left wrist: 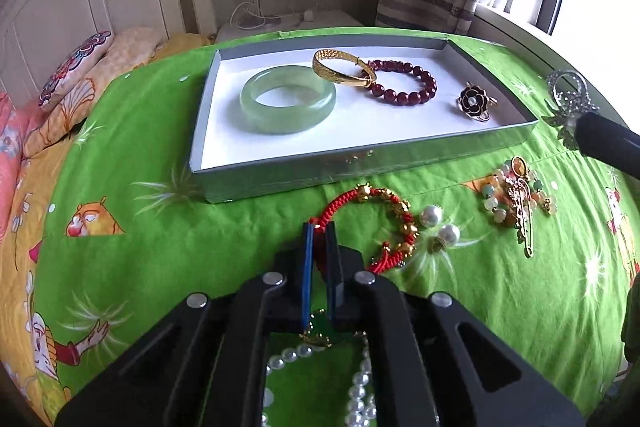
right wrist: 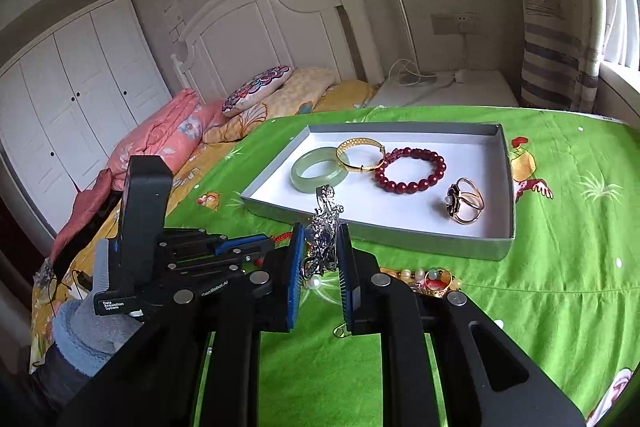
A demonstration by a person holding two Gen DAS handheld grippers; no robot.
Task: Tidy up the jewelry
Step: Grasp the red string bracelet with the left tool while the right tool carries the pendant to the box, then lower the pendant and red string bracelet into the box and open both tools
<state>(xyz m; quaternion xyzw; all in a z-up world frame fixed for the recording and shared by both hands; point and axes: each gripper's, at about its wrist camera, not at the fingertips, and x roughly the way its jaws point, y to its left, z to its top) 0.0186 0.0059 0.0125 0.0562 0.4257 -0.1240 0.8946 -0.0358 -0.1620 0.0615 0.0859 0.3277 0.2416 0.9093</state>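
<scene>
In the left wrist view, the left gripper (left wrist: 319, 227) is seen low over the green patterned bedsheet (left wrist: 160, 235), its blue-padded jaws drawn close together and clamped on the cord of a red braided bracelet (left wrist: 380, 227) strung with small gold charms; the rest of that bracelet lies on the sheet to the right of the jaws. A shallow grey tray (left wrist: 280, 175) with a white floor is set beyond it, and in it are laid a pale green jade bangle (left wrist: 288, 99), a patterned gold bangle (left wrist: 344, 69) leaning on the jade one, a dark red bead bracelet (left wrist: 404, 83) overlapped by the gold bangle, and a black flower ring (left wrist: 476, 101) near the right wall. Two pearl earrings (left wrist: 440, 225) are found just beside the red bracelet, a beaded brooch cluster (left wrist: 516, 203) further right, and a pearl necklace (left wrist: 356, 387) under the gripper body. In the right wrist view, the right gripper (right wrist: 320, 239) is closed on a silver rhinestone piece (right wrist: 326, 223), which is held upright, glittering and openwork, in front of the tray's near wall (right wrist: 360, 231). The same four pieces are seen inside the tray, and the ring's gold band (right wrist: 468, 205) is shown tilted up.
</scene>
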